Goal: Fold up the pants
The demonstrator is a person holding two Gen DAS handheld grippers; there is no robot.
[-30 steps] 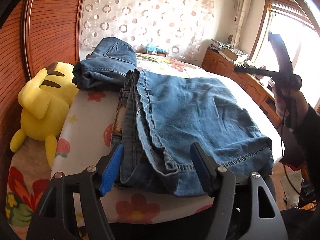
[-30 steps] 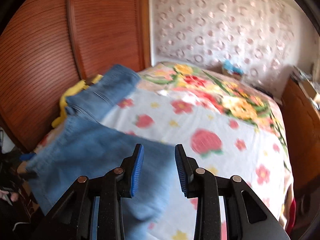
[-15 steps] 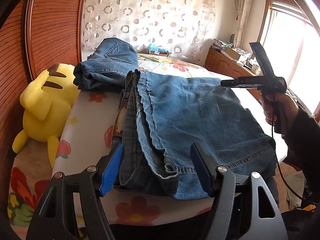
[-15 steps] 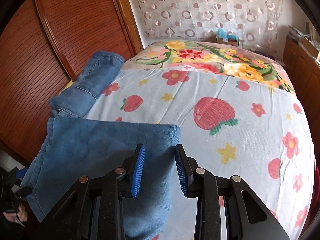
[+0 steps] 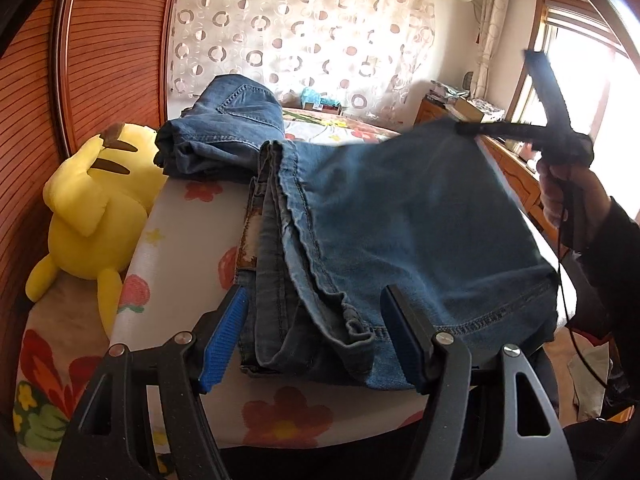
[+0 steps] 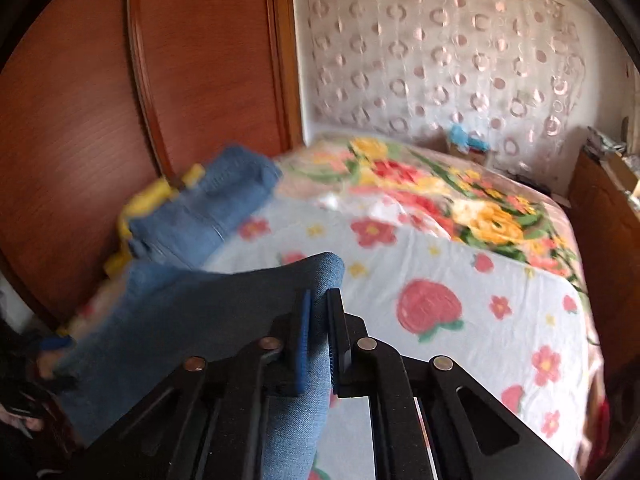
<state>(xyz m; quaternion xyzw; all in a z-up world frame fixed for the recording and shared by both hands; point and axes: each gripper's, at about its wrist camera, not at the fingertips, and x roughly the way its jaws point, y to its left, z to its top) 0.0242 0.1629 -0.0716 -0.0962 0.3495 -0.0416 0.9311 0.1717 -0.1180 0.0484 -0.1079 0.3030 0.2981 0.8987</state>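
Observation:
Blue jeans [image 5: 400,232] lie partly folded at the near end of the bed, hems toward me, and show in the right wrist view [image 6: 192,320] too. My left gripper [image 5: 312,340] is open, its blue pads either side of the near hem, not gripping. My right gripper [image 6: 318,332] is shut on the far folded edge of the jeans and holds that corner lifted off the bed; it shows in the left wrist view [image 5: 464,128] at the jeans' far right corner. A second folded pair of jeans [image 5: 224,136] lies further back on the left.
A yellow plush toy [image 5: 92,208] lies against the wooden wardrobe [image 5: 112,52] left of the bed. The flowered bedspread [image 6: 440,264] stretches right and back. A wooden dresser [image 5: 516,176] with clutter stands under the window on the right.
My right gripper has closed on the far folded edge of the jeans and raised it. The left gripper has stayed open at the near hem.

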